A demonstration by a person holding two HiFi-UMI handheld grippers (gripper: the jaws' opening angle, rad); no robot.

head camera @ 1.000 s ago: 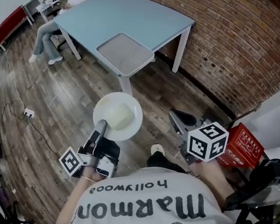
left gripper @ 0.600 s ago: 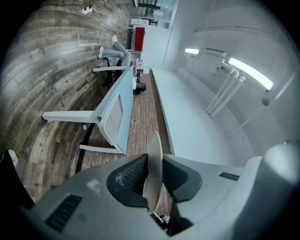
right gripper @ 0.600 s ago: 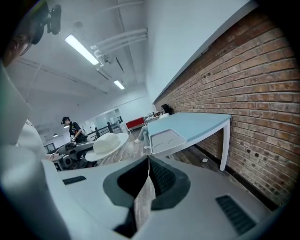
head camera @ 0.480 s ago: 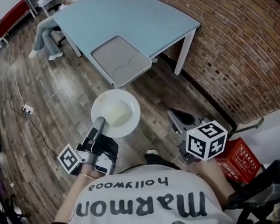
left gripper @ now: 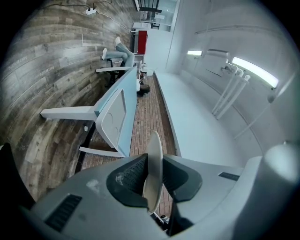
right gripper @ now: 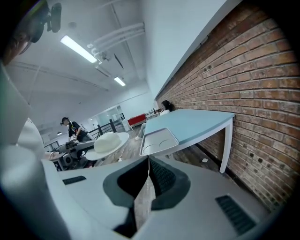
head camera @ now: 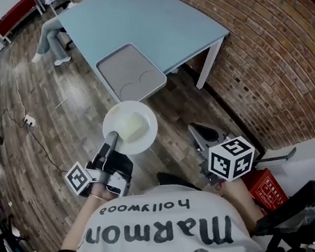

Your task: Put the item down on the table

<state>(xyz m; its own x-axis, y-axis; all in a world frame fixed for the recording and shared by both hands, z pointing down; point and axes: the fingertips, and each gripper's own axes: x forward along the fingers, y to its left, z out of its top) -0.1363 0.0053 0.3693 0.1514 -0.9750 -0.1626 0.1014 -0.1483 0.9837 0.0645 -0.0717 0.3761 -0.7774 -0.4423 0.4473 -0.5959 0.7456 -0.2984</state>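
Left gripper view, hat gripped edge-on between jaws

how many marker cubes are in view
2. One cube sits at the back of the left tongs, which grip the white dish; the other cube rides on the right tongs, nearer the brick wall. None seems hidden.

The hat is creamy white. The table is pale blue with white legs, and its tray is grey. The wall shows red-brown bricks, the floor grey-brown wood planks. The marker cube carries black squares on white. The box is red.
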